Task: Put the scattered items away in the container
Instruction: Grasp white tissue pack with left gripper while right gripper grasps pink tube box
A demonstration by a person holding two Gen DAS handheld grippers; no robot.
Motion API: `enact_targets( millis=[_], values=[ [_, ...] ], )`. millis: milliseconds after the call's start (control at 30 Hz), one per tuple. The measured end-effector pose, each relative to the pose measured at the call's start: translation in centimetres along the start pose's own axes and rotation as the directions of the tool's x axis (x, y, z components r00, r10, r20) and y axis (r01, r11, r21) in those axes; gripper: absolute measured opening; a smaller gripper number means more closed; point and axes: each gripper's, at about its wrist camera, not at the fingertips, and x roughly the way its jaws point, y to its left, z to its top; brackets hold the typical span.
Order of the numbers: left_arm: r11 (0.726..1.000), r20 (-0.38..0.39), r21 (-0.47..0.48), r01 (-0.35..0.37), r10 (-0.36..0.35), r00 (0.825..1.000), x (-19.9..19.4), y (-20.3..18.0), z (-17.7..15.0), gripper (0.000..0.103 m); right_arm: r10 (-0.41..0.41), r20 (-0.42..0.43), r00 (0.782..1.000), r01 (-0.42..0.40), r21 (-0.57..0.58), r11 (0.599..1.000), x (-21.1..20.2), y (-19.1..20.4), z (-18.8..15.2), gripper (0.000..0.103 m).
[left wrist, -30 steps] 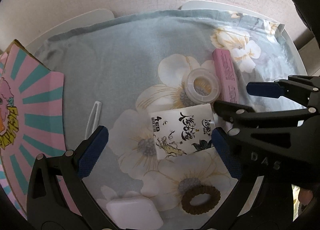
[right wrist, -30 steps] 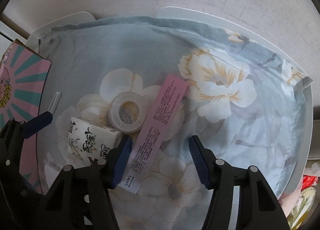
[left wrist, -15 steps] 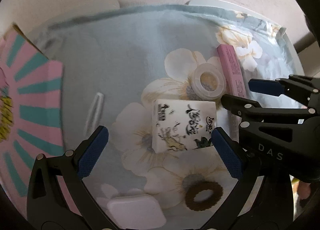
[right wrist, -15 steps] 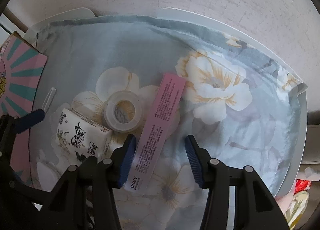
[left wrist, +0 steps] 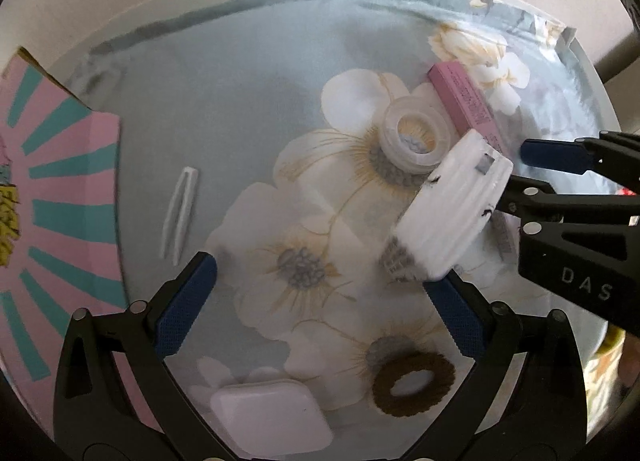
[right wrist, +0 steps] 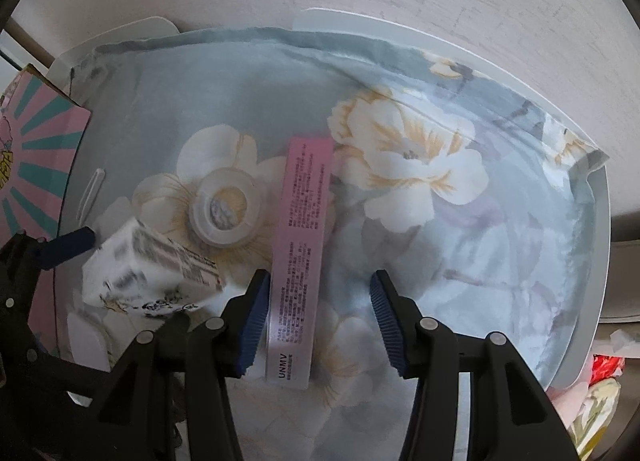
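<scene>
- Our left claw point(left wrist: 320, 293) stands open over the floral cloth point(left wrist: 248, 133), its pads touching nothing.
- The tissue pack point(left wrist: 452, 213) sits tilted against our left claw's right pad, blurred, just beside the clear tape roll point(left wrist: 416, 141).
- Our right claw point(right wrist: 318, 319) is half open; the pink box point(right wrist: 300, 245) lies between its pads, near the left pad, ungripped.
- The pink-and-teal box point(left wrist: 56, 197) sits at the left edge.

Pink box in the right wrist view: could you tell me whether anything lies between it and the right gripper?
Nothing visible does. The pink box lies uncovered below the right gripper, between its open jaws. The tilted tissue pack and the tape roll sit close beside it, outside the jaws.
</scene>
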Motion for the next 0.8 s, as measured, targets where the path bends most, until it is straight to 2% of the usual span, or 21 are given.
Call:
enact_targets(
  millis=[167,333,467,567,633,733,800],
  values=[
    [1.000,0.042,0.019,-0.017,0.016,0.999,-1.2,0.1,-0.1,0.102,0.008,0.000,1.000,-0.008,0.004,1.000,-0.4,-0.2,-0.9,0.047],
    [1.000,0.072,0.009,0.005,-0.006,0.997,-2.2,0.4,0.3,0.102,0.024,0.001,1.000,-0.024,0.017,1.000,-0.9,-0.6,-1.8,0.047],
    [0.993,0.095,0.099,-0.063,0.054,0.994,-2.2,-0.3,1.0,0.102,0.041,0.001,0.999,-0.041,0.025,0.999,-1.3,-1.1,-2.4,0.047],
    [0.970,0.122,0.202,-0.137,0.113,0.986,-1.9,-0.9,1.4,0.102,0.044,-0.001,0.999,-0.044,0.011,0.999,-1.5,-1.1,-2.9,0.047],
    [0.958,0.124,0.243,-0.149,0.122,0.985,-1.6,-1.1,1.7,0.102,0.041,-0.001,0.999,-0.041,0.001,0.999,-1.7,-1.1,-3.2,0.047],
    [0.957,0.101,0.252,-0.146,0.124,0.987,-1.0,-1.3,2.1,0.102,0.038,0.003,0.999,-0.038,0.002,0.999,-1.9,-1.1,-3.6,0.047],
    [0.951,0.112,0.271,-0.151,0.125,0.986,-0.7,-1.5,2.2,0.103,0.044,0.003,0.999,-0.044,0.009,0.999,-2.1,-1.3,-3.8,0.047]
  ],
)
